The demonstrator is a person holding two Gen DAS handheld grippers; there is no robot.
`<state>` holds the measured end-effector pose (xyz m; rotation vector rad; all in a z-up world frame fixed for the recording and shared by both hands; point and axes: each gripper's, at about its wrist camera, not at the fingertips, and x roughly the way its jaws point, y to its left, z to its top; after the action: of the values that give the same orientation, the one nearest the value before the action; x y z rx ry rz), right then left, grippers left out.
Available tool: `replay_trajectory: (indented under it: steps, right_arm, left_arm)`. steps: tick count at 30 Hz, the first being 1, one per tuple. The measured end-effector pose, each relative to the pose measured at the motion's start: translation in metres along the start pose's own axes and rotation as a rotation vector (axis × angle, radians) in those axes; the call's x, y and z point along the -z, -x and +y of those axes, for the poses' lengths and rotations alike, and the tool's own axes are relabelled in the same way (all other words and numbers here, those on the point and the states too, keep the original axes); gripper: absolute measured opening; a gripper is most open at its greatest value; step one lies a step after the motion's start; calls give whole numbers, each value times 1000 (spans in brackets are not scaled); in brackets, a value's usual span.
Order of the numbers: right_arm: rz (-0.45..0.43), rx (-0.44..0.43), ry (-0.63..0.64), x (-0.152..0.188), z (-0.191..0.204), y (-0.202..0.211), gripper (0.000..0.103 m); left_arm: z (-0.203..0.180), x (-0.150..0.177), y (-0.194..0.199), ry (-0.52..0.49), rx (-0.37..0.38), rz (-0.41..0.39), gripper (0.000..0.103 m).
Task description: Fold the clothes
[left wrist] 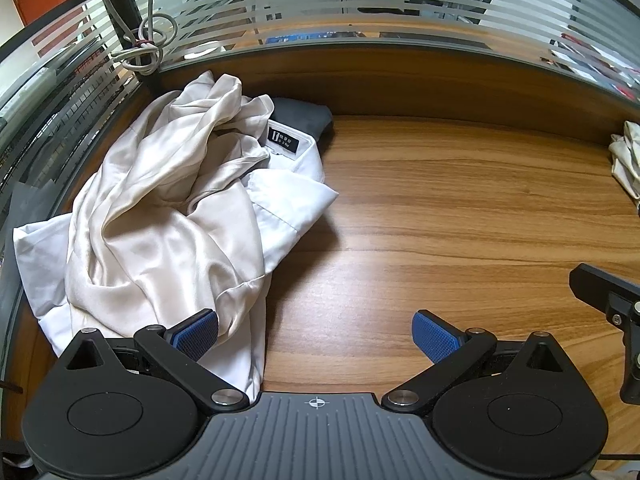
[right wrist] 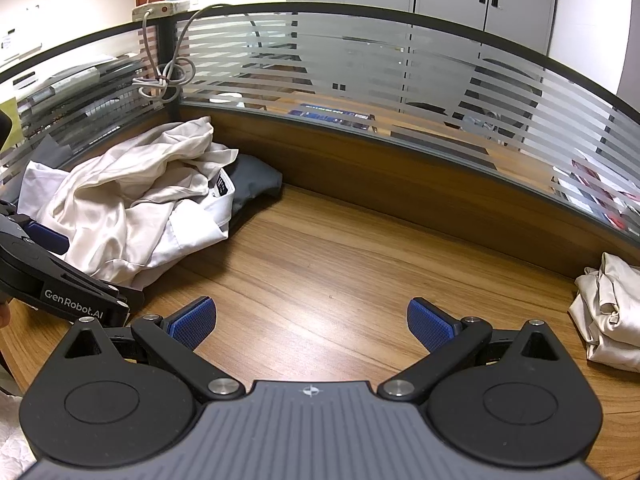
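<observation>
A crumpled cream satin garment [left wrist: 160,208] [right wrist: 120,196] lies in a heap on a white shirt [left wrist: 288,200] [right wrist: 188,236] with a black collar label, in the desk's far left corner. A dark grey garment [left wrist: 304,118] [right wrist: 256,184] pokes out behind them. My left gripper [left wrist: 316,336] is open, its left pad [left wrist: 198,338] over the hem of the heap, its right pad over bare wood. My right gripper [right wrist: 312,324] is open above bare desk, holding nothing. A folded cream garment [right wrist: 612,312] [left wrist: 626,156] sits at the right edge.
The wooden desk [left wrist: 460,220] [right wrist: 340,260] is bounded by frosted striped glass partitions [left wrist: 360,4] [right wrist: 360,64]. Looped grey cables [left wrist: 144,44] [right wrist: 164,84] hang at the corner post. The left gripper's body [right wrist: 60,284] shows at the left of the right wrist view.
</observation>
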<state>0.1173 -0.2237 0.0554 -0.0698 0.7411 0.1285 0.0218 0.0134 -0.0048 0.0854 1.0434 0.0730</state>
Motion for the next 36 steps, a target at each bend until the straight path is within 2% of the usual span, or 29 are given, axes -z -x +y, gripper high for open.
replay_trajectory:
  steps: [20, 24, 28, 36]
  right_arm:
    - [5, -9, 0, 2, 0, 2, 103]
    - [33, -68, -4, -1, 1, -4, 102]
    - [64, -167, 20, -7, 9, -14, 102]
    - [87, -326, 139, -32, 57, -48, 102]
  left_arm:
    - [0, 2, 2, 10, -6, 1, 103]
    - [12, 11, 7, 60, -11, 2, 103]
    - [29, 25, 13, 107, -37, -3, 103]
    - [60, 65, 27, 183, -102, 25, 103]
